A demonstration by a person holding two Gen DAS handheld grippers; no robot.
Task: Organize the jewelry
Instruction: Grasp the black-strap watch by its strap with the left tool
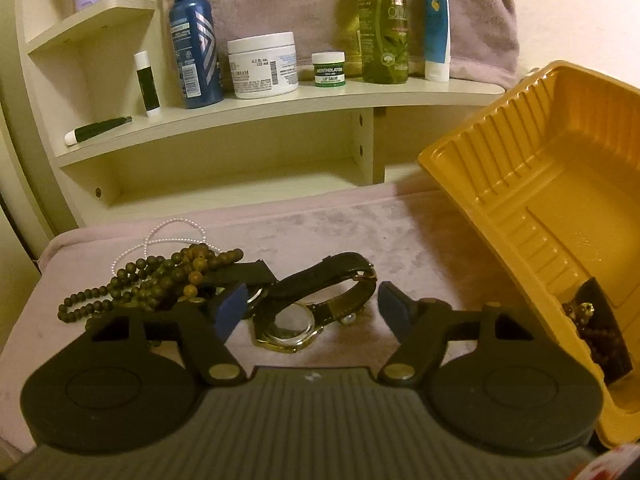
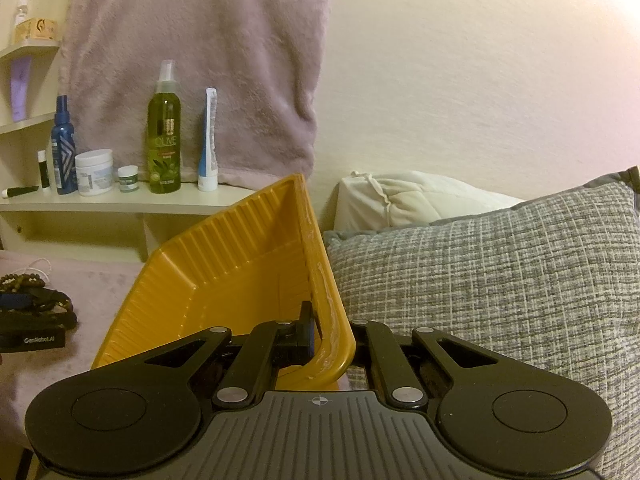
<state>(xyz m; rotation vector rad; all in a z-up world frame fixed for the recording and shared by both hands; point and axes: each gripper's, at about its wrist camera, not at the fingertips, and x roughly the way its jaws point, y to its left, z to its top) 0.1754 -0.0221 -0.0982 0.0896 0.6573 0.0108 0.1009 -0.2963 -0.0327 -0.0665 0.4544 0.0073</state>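
Jewelry is mostly unsorted: the watch [image 1: 296, 316], beads [image 1: 160, 284] and pearl strand [image 1: 176, 232] lie at lower left, one dark piece [image 1: 592, 328] in the tilted yellow tray [image 1: 520, 152]. Left gripper [image 1: 312, 308] jaws gape around the watch; right gripper [image 2: 324, 340] jaws pinch the tray rim.

Glossy ribbed plastic tray [image 1: 532, 184], plush matt cloth [image 1: 320, 232] (faintly mottled), shiny metal watch [image 1: 288, 332]
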